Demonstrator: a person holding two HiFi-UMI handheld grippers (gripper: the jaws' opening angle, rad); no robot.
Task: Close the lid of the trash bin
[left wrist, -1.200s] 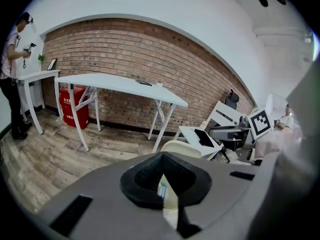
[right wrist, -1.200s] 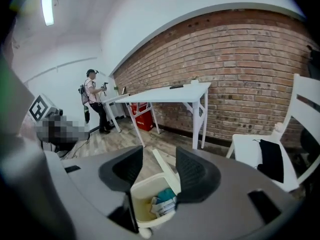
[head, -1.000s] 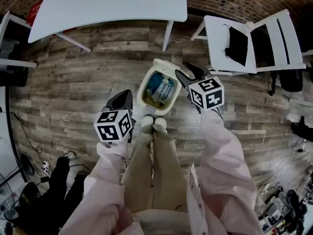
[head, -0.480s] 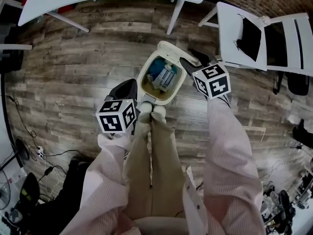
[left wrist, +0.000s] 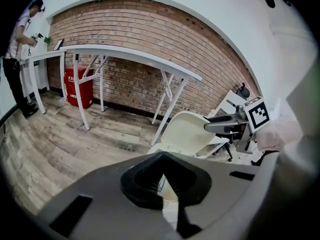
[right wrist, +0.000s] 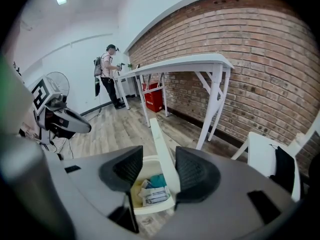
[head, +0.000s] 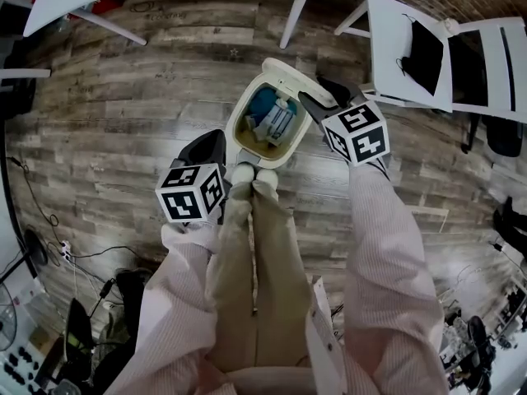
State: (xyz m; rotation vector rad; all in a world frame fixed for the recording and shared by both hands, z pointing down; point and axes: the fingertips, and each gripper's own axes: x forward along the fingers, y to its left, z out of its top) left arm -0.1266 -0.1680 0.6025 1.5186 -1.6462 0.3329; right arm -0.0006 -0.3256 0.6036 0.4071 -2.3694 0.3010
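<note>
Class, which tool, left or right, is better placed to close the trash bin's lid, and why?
Right. The right tool has its jaws apart on either side of the raised lid's edge. The left tool is shut and sits beside the trash bin, away from the lid.

The person wears a pale pink, finely striped shirt (head: 177, 319) with long sleeves (head: 383, 245), beige trousers (head: 251, 253) and light-toed shoes (head: 254, 174). The left gripper (head: 210, 144) and the right gripper (head: 317, 101) each have a smooth grey shell, black ribbed pads (right wrist: 197, 171) and a white cube (head: 356, 132) printed with black square markers.
</note>
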